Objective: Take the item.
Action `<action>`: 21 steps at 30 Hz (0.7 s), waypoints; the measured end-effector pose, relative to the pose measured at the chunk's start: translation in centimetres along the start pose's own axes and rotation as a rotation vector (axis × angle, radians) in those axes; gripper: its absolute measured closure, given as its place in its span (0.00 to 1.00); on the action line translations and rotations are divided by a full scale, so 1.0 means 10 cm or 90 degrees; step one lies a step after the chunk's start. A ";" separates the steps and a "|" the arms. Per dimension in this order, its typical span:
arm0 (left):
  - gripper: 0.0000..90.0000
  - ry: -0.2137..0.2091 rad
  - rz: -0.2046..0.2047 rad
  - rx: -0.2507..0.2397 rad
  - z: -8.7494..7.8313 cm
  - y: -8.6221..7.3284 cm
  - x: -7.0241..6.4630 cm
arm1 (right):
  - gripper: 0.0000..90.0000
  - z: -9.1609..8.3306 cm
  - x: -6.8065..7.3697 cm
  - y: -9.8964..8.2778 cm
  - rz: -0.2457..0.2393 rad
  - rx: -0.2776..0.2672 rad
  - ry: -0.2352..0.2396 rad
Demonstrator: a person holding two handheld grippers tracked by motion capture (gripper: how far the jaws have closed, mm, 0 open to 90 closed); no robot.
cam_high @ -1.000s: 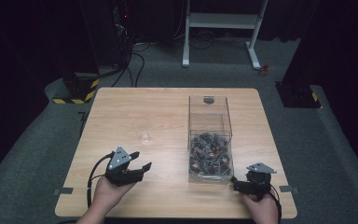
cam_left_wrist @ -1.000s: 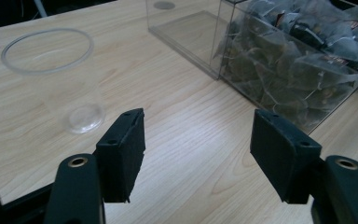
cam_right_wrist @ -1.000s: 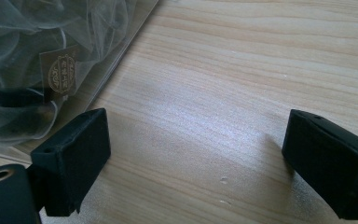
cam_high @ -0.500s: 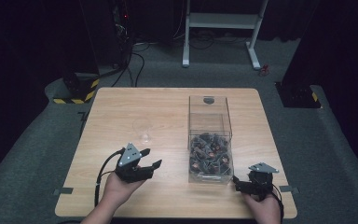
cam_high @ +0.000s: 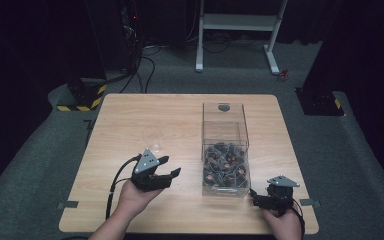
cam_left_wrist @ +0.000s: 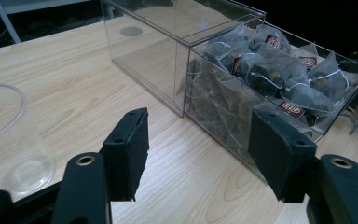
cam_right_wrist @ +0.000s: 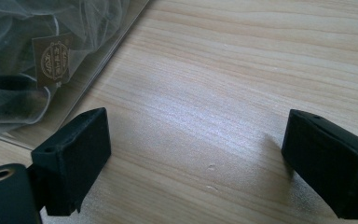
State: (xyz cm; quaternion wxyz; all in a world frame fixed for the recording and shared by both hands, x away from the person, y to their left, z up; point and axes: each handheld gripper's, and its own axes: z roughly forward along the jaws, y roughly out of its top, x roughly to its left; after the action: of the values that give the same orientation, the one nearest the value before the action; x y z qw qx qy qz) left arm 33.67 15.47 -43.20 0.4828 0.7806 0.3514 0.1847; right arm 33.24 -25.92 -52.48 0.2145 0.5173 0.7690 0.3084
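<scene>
A clear plastic box [cam_high: 223, 131] stands right of the table's centre. Its near compartment is packed with mesh tea bags [cam_high: 225, 162], and its far compartment holds none. In the left gripper view the tea bags [cam_left_wrist: 270, 70] press against the box wall [cam_left_wrist: 182, 60], and a clear cup [cam_left_wrist: 4, 140] stands to the left. My left gripper [cam_high: 171, 165] is open and empty, between the cup [cam_high: 156, 147] and the box, its jaws [cam_left_wrist: 200, 154] pointing at the box. My right gripper [cam_high: 254, 198] rests open near the box's front right corner, jaws [cam_right_wrist: 196, 149] wide over bare wood, with the tea bags [cam_right_wrist: 51, 56] at upper left.
The wooden table [cam_high: 145, 120] sits on grey floor. A white frame stand [cam_high: 237, 22] and cables [cam_high: 140, 65] lie beyond the far edge. A black-and-yellow striped base [cam_high: 82, 95] sits off the back left corner, and a dark base [cam_high: 320, 102] stands off the right.
My left gripper has moved right and a little forward, toward the box. The right gripper has stayed put near the box's front right corner.
</scene>
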 end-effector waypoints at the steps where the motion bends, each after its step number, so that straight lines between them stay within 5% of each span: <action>1: 0.43 -0.001 0.000 0.000 0.01 0.00 0.00 | 0.09 0.00 0.00 0.00 0.001 0.001 0.000; 21: 0.43 -0.028 0.009 -0.005 0.16 0.15 -0.09 | 0.09 0.00 0.01 0.00 0.001 0.001 0.000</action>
State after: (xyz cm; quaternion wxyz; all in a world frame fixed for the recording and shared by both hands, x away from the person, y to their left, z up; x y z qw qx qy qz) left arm 34.63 13.40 -42.53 0.4921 0.7849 0.3347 0.1723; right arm 33.22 -25.87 -52.47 0.2140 0.5179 0.7688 0.3083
